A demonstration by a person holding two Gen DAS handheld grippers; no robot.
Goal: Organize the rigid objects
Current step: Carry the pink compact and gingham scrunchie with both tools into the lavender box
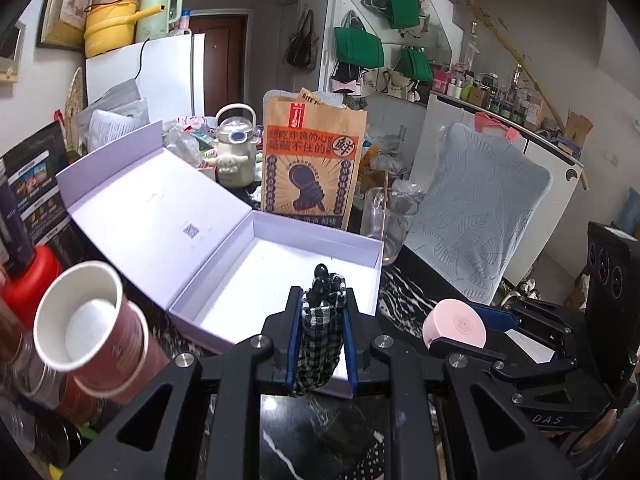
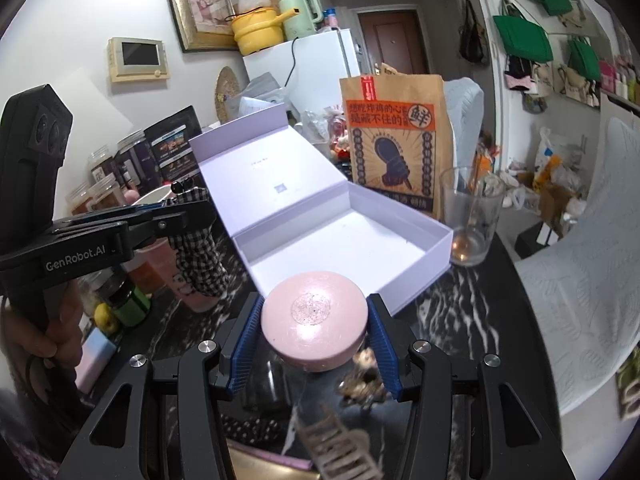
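Left wrist view: the left tongs are squeezing a checkered cloth thing with black beads on top, holding it over the near edge of the open white box just ahead. The right tongs are gripping a round pink case in front of the same box on the dark desk. A glass is standing just right of the box.
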